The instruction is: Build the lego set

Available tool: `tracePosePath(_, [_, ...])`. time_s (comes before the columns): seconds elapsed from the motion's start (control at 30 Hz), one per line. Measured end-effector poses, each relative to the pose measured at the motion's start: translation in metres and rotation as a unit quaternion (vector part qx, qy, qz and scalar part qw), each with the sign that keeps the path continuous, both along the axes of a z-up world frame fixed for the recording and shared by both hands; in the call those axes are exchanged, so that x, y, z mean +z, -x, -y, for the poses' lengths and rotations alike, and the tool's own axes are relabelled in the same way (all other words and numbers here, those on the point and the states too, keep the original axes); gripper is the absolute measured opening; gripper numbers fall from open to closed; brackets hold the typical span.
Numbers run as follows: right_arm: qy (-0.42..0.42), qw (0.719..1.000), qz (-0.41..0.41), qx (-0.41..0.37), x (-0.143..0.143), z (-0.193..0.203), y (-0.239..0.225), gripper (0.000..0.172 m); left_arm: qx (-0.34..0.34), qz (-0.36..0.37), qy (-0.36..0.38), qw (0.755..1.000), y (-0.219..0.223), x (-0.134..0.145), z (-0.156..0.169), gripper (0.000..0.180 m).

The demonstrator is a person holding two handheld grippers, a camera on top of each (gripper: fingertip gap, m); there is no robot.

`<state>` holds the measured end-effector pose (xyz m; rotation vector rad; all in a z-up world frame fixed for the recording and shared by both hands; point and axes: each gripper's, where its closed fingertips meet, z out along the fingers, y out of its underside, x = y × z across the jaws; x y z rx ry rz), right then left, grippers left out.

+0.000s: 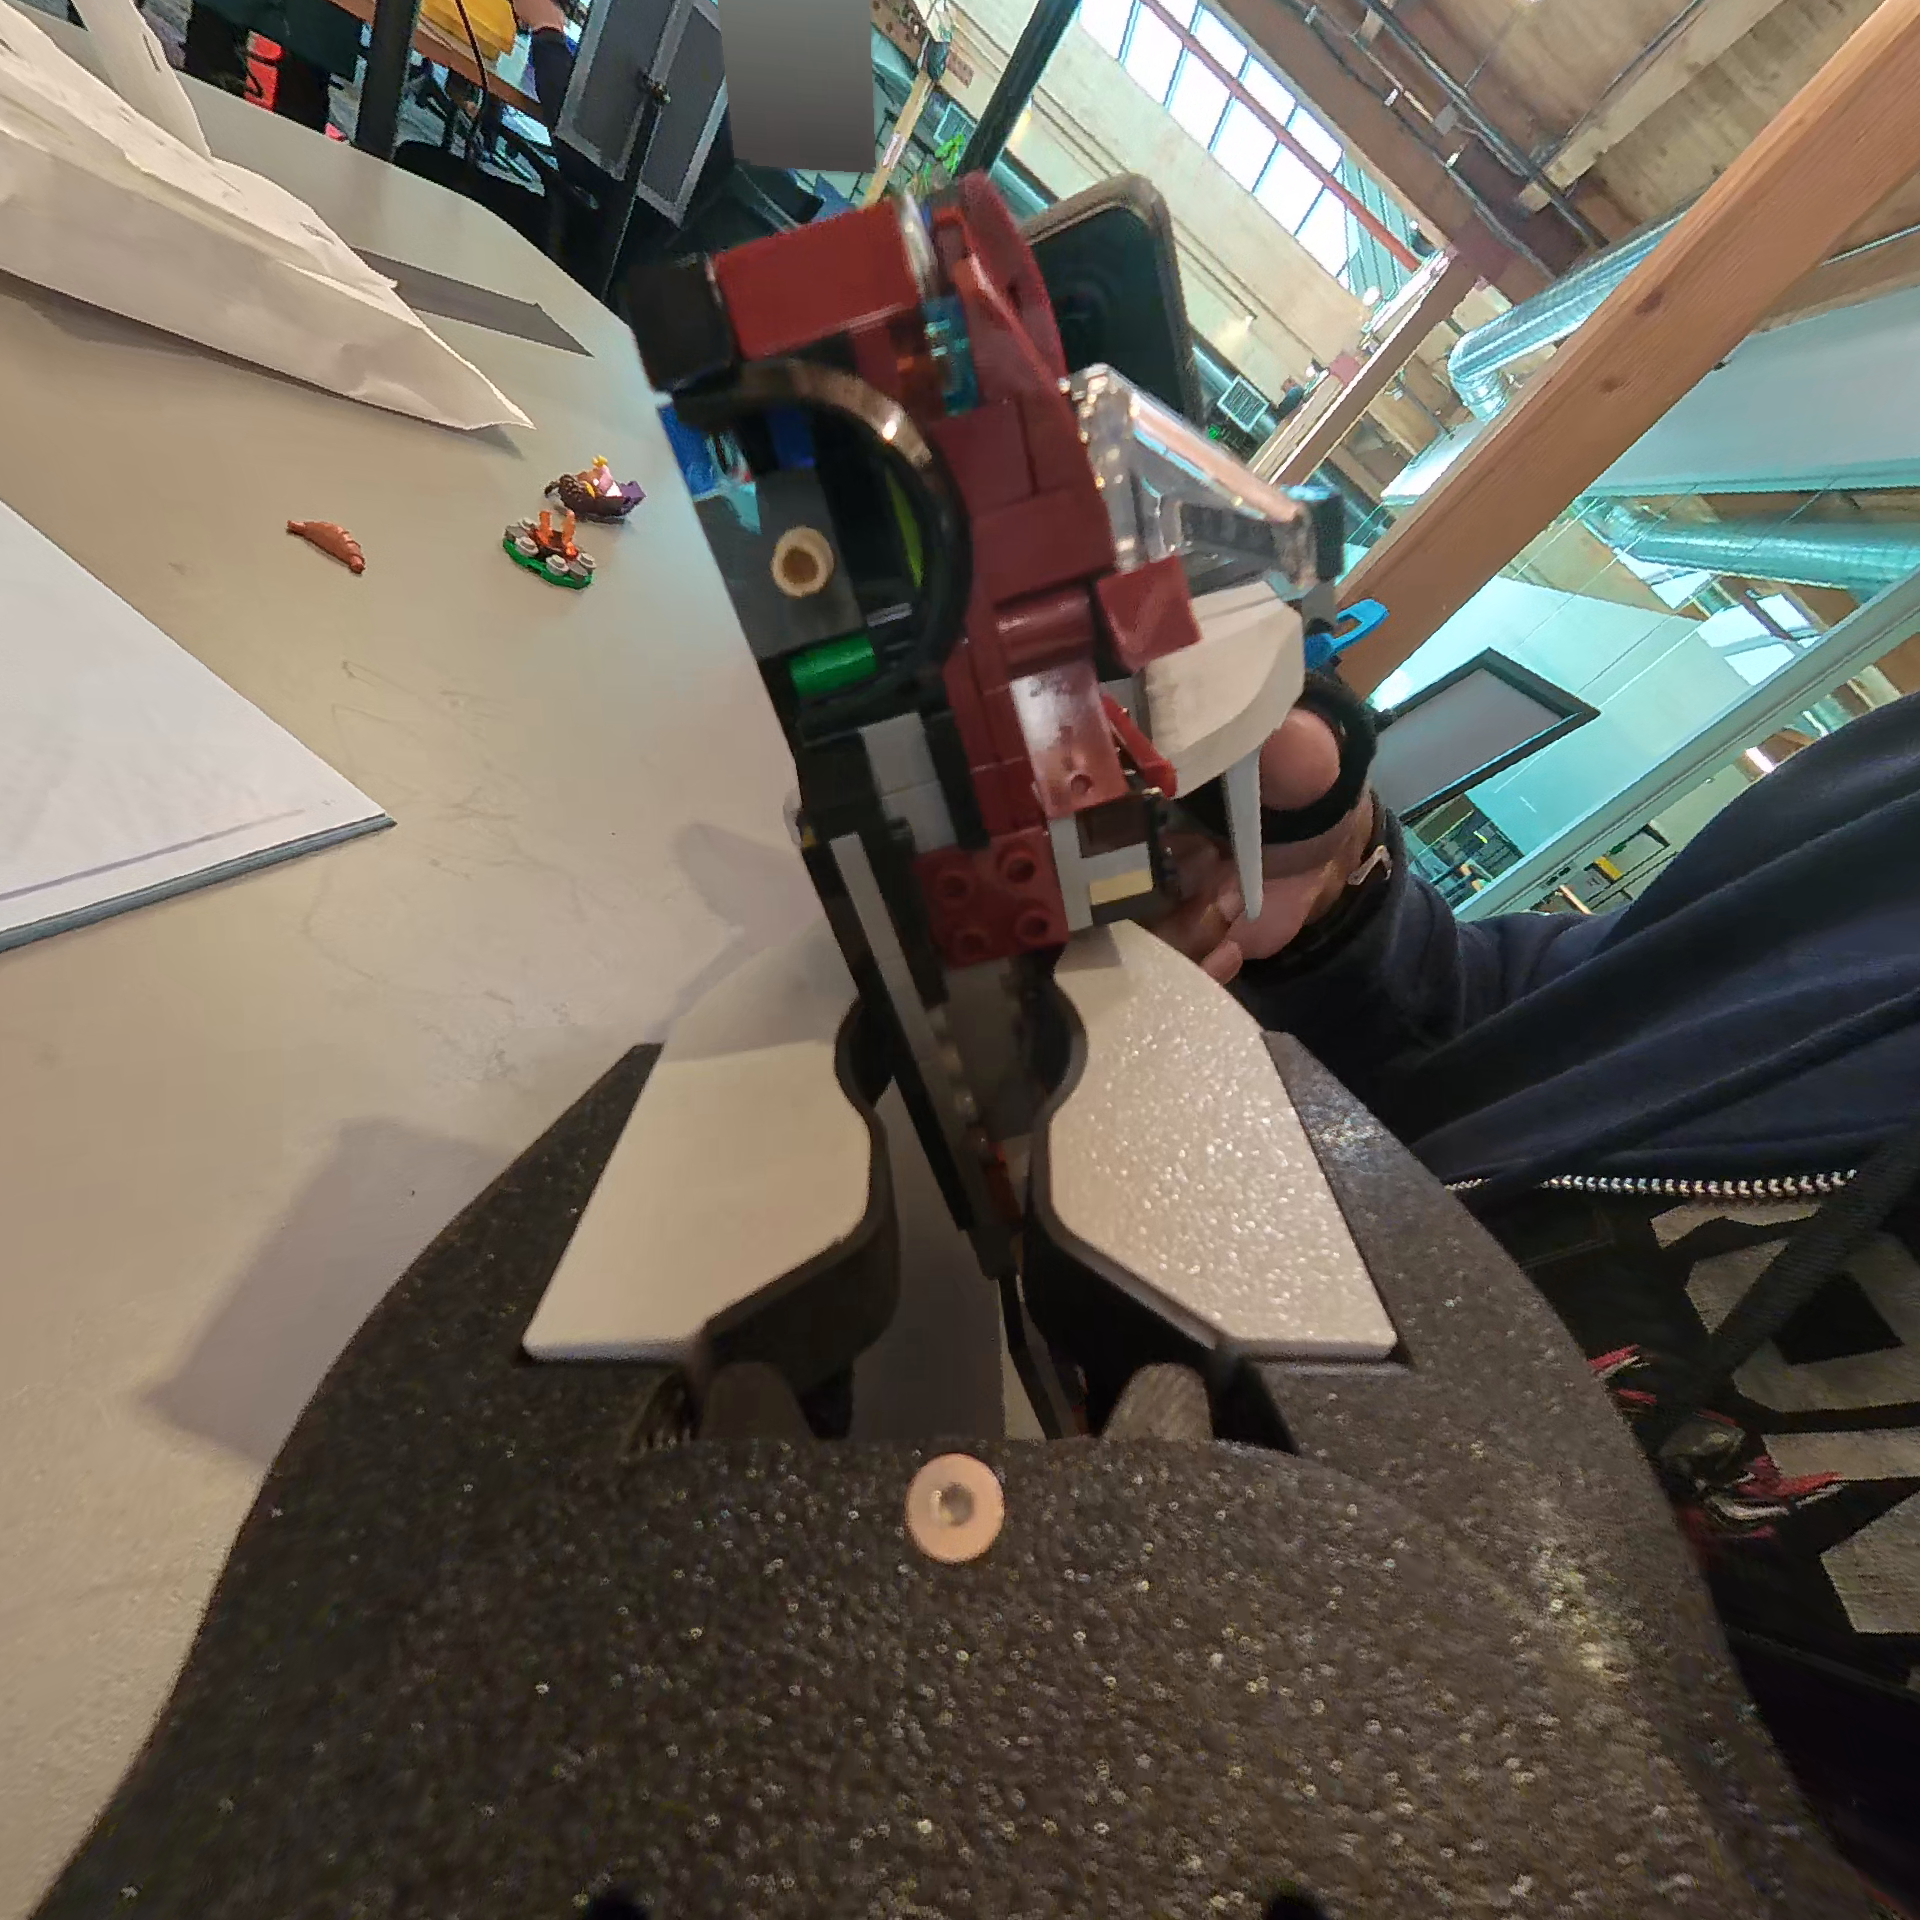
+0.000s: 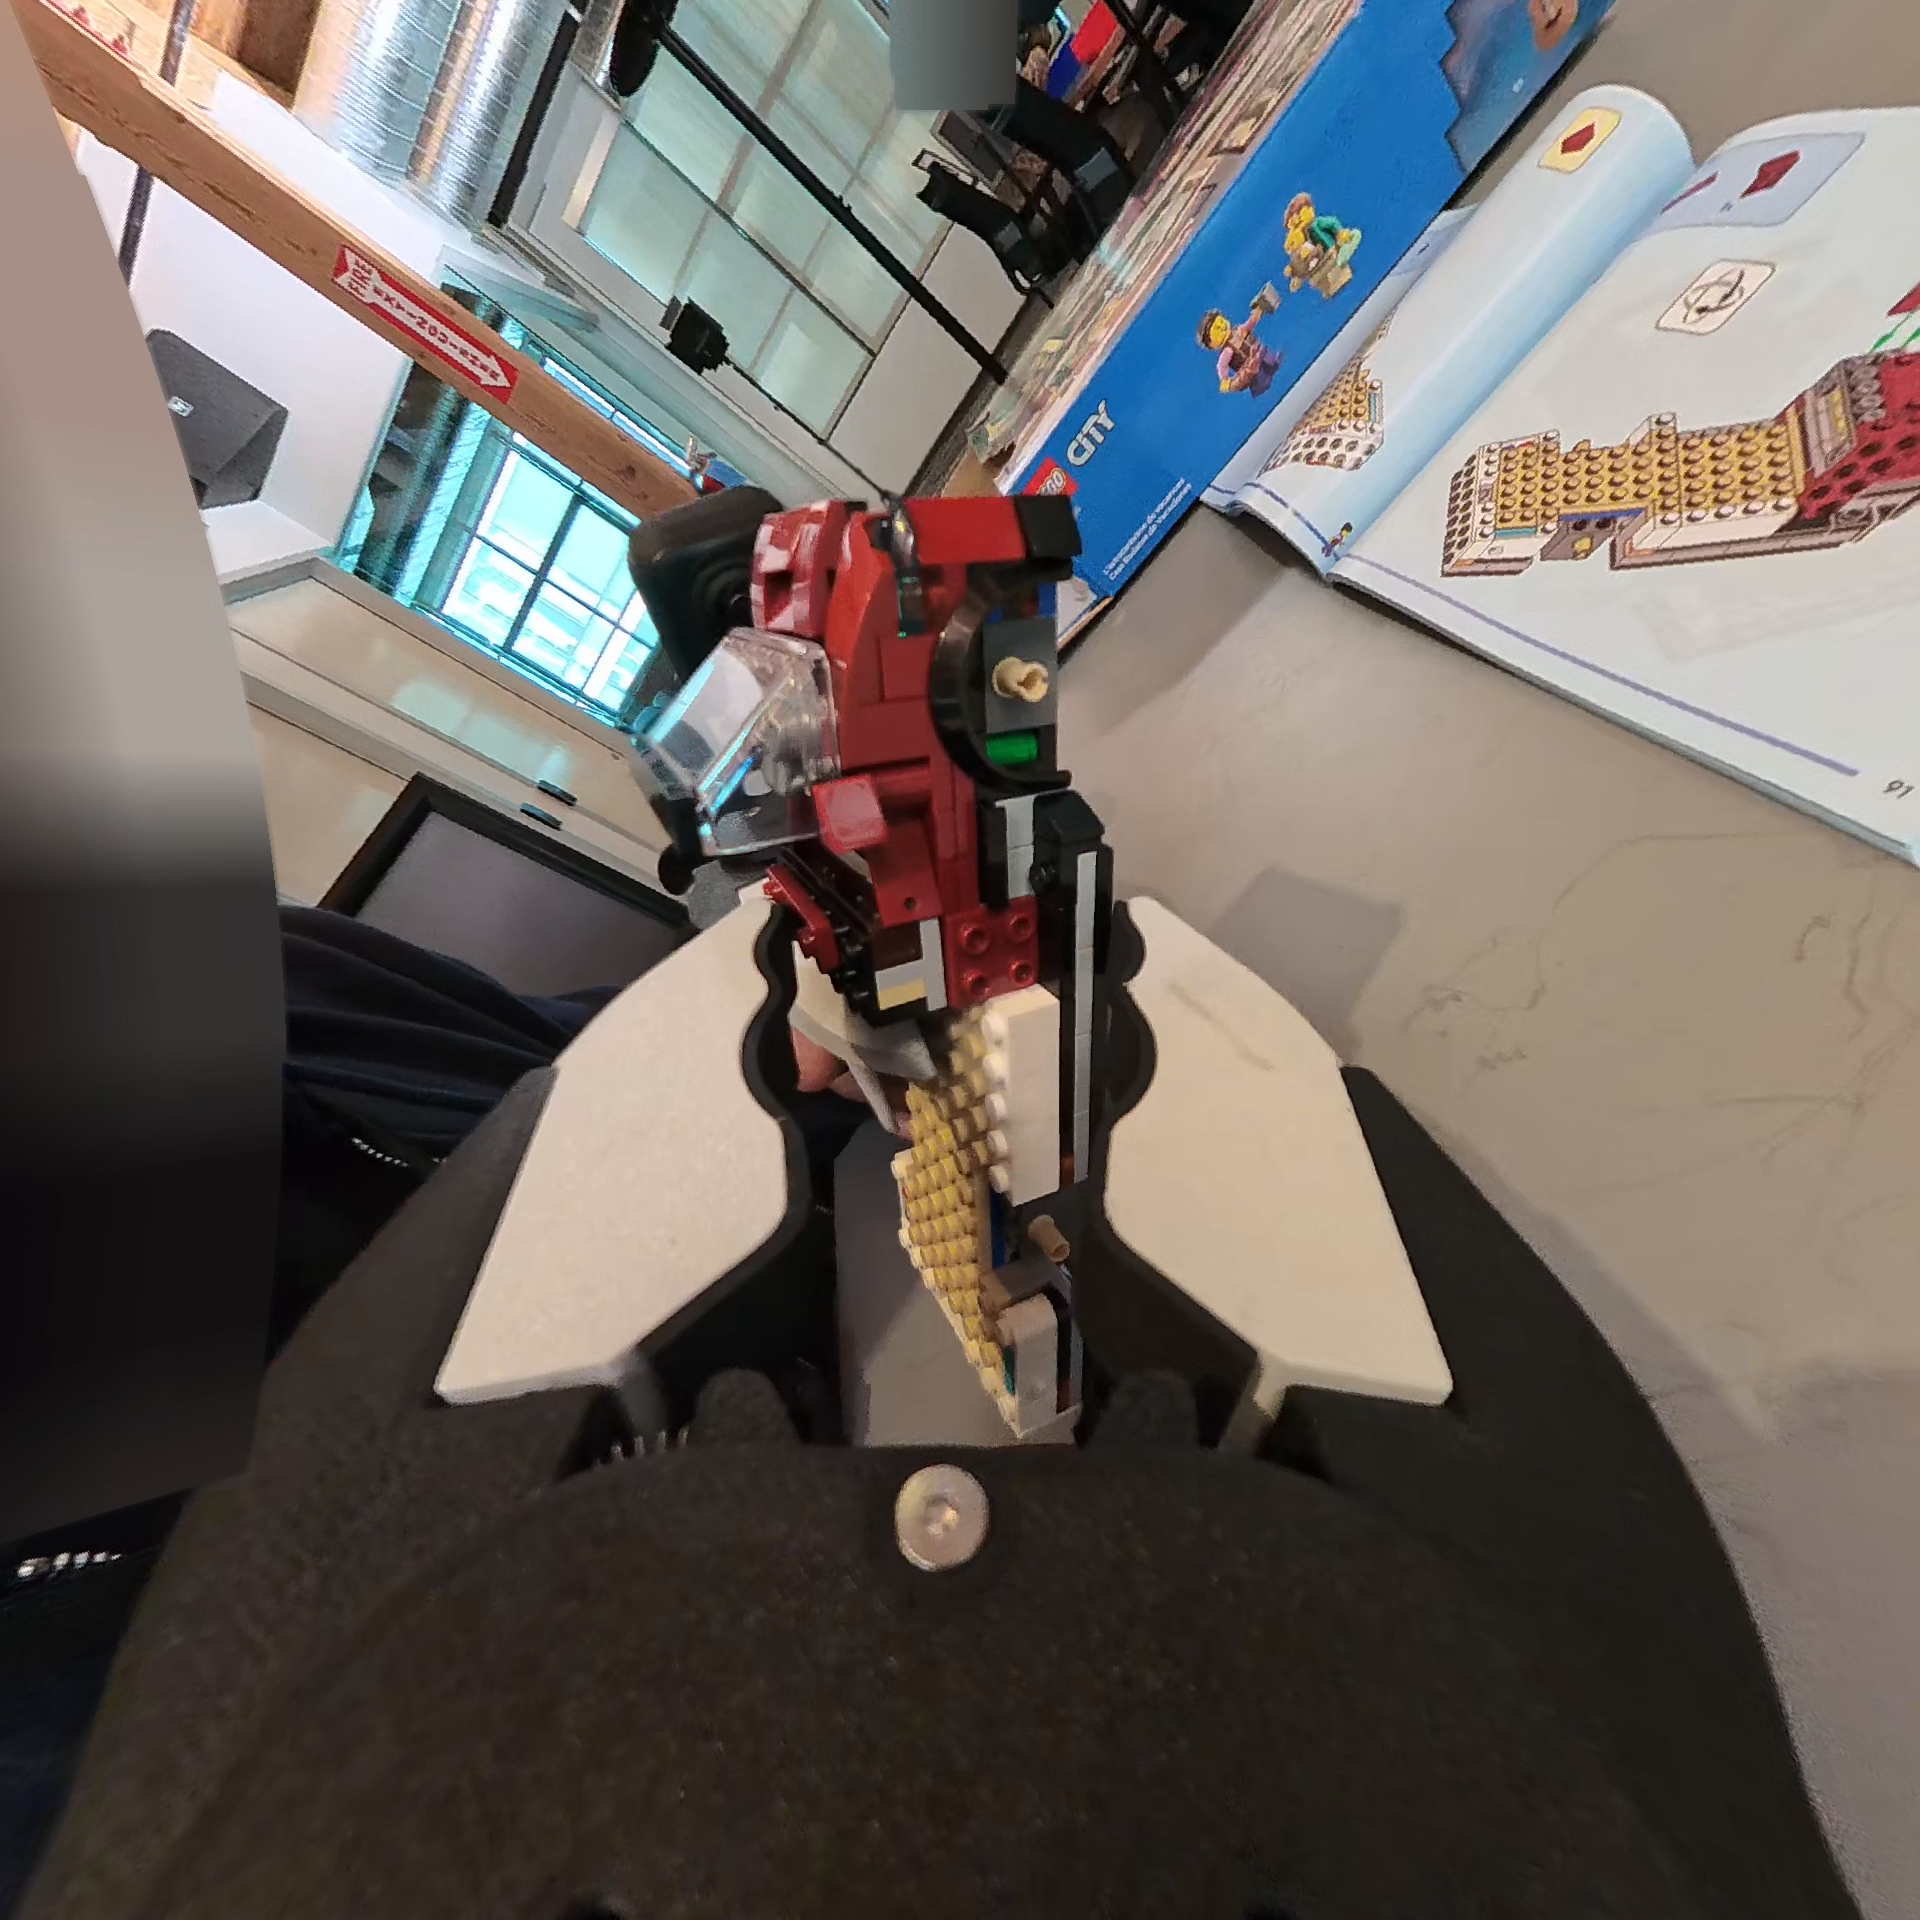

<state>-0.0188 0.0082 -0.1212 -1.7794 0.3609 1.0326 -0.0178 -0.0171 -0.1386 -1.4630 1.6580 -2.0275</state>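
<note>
Both tongs are gripping one dark red brick truck [image 1: 997, 582], held up above my grey worktop [image 1: 436, 727], its long side running away from my left tongs [image 1: 961, 1049] while my right tongs [image 2: 940, 997] are squeezing its wider middle.

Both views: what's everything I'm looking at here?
Model: 1, dark red and black bricks, clear windscreen, held above table.
Brick bits: 3, brown, green, purple, on table.
Papers: several, white, far left.
Booklet: 1, open, pale, on table.
Box: 1, blue, behind booklet.
Hand: 1, dark blue sleeve, beyond model.
Left gripper: 1, black, grey jaws shut on model.
Right gripper: 1, black, grey jaws either side of model.
</note>
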Motion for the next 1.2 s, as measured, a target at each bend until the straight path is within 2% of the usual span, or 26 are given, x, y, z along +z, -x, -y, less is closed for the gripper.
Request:
tracePosePath(0.3, [0.011,1.0,-0.012,0.01,-0.0002,0.0023,0.0003,0.058,-0.002,0.002,-0.011,1.0,0.0001,-0.0011,0.0021,0.025])
tracePosePath(0.5, [-0.003,1.0,-0.002,-0.015,0.0035,0.0026,-0.0034,0.055,-0.003,-0.007,0.045,0.999,-0.0014,0.0025,-0.0006,0.023])
tracePosePath(0.83, [-0.022,0.999,-0.034,-0.017,0.0036,0.005,-0.0043,0.054,0.003,0.006,-0.003,1.0,-0.0005,0.0002,-0.0003,0.024])
tracePosePath(1.2, [-0.024,0.999,-0.04,-0.011,0.0025,0.0078,-0.0038,0.053,0.0,0.011,-0.021,1.0,0.0002,-0.0004,0.0029,0.024])
